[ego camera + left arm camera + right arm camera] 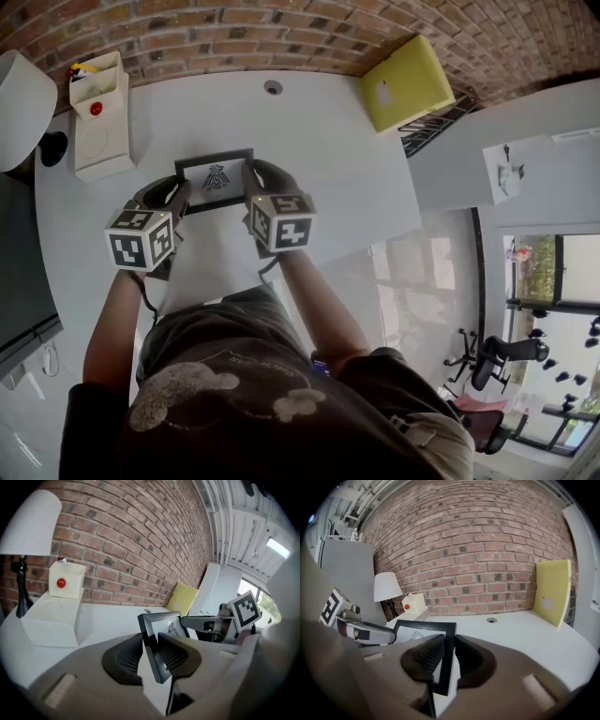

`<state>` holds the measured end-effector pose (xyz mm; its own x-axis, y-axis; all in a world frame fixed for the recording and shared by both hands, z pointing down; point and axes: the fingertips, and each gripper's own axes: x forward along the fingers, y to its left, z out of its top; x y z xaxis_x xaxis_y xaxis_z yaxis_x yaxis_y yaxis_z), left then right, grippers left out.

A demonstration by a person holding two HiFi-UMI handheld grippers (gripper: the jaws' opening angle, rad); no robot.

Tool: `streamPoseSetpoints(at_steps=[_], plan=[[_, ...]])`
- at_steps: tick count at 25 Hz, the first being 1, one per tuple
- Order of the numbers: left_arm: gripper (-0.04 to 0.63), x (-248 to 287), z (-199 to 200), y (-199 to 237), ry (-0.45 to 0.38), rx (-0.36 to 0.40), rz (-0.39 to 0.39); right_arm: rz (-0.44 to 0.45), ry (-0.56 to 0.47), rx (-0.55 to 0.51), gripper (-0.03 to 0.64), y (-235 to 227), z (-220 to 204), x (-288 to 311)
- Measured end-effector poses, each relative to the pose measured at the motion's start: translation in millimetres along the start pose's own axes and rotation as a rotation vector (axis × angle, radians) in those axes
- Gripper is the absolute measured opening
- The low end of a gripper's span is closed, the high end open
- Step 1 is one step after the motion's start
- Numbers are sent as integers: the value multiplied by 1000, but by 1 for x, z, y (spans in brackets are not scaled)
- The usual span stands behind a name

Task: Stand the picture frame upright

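- My left gripper (173,197) is clenched on the left edge of the picture frame (215,178). Its own view shows both pads tight against the black moulding.
- My right gripper (258,183) is clamped on the frame's right edge the same way, pads pressed on either side.
- The frame sits between the two grippers, tilted back with the small print facing up toward me. I can't tell if its bottom edge touches the white table (319,159).
- Further out on the left there's a white box (98,122) with a red button, with a lamp (19,108) beside it.
- A yellow board (405,82) leans at the brick wall (281,28), far right.
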<state>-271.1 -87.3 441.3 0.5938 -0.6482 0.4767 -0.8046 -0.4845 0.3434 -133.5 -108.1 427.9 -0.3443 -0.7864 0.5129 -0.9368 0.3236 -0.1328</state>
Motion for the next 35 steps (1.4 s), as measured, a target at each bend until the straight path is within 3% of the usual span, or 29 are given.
streamPoseSetpoints(at_steps=[12, 17, 27, 30, 35], plan=[[118, 130, 61, -87, -108, 101, 99, 154, -44, -68, 78, -163, 46, 21], [117, 172, 81, -107, -112, 118, 143, 193, -60, -73, 80, -213, 58, 30], [114, 242, 140, -124, -112, 197, 167, 168, -129, -58, 80, -284, 103, 55], [115, 260, 151, -126, -131, 240, 166, 149, -141, -63, 80, -301, 111, 66], [114, 284, 160, -123, -143, 250, 169, 146, -151, -52, 80, -321, 115, 81]])
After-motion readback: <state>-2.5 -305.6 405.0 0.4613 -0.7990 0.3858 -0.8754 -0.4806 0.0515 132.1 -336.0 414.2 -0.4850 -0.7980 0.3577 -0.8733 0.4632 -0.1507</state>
